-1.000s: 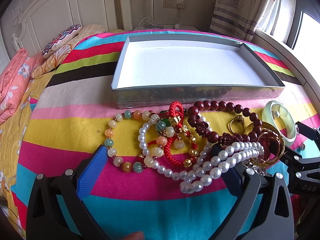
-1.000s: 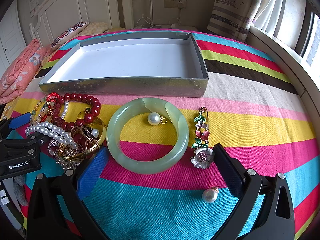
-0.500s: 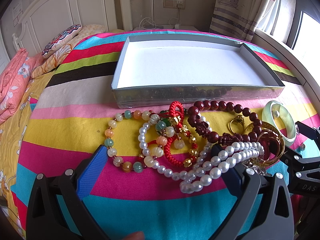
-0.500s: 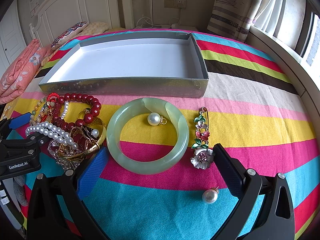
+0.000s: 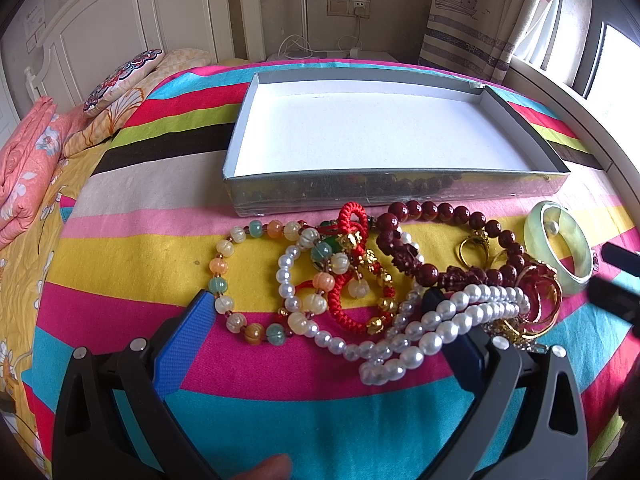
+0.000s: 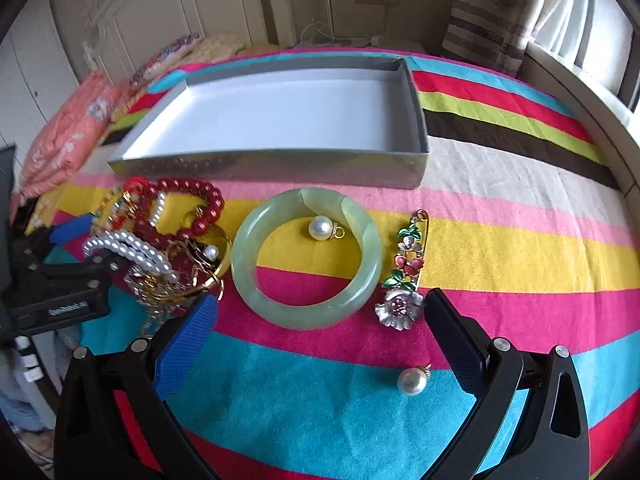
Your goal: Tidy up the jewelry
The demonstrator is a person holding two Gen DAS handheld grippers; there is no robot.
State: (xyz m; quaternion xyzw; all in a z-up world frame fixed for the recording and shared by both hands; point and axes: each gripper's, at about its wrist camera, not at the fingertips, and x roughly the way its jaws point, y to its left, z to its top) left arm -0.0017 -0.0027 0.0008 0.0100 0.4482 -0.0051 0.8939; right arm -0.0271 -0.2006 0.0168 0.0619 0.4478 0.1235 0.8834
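Both grippers spread wide — left gripper [image 5: 316, 304], right gripper [image 6: 320, 308] — over one box [image 6: 280, 166], one bangle [image 6: 306, 312], one brooch [image 6: 402, 276], two loose pearls [image 6: 321, 227].

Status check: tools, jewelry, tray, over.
Both tools open, left and right, holding nothing. Tray empty. Jade bangle rings a pearl. Bead pile tangled.

Left hand-held gripper [image 6: 60, 280] label — blurred, possibly "GenRobot.AI".
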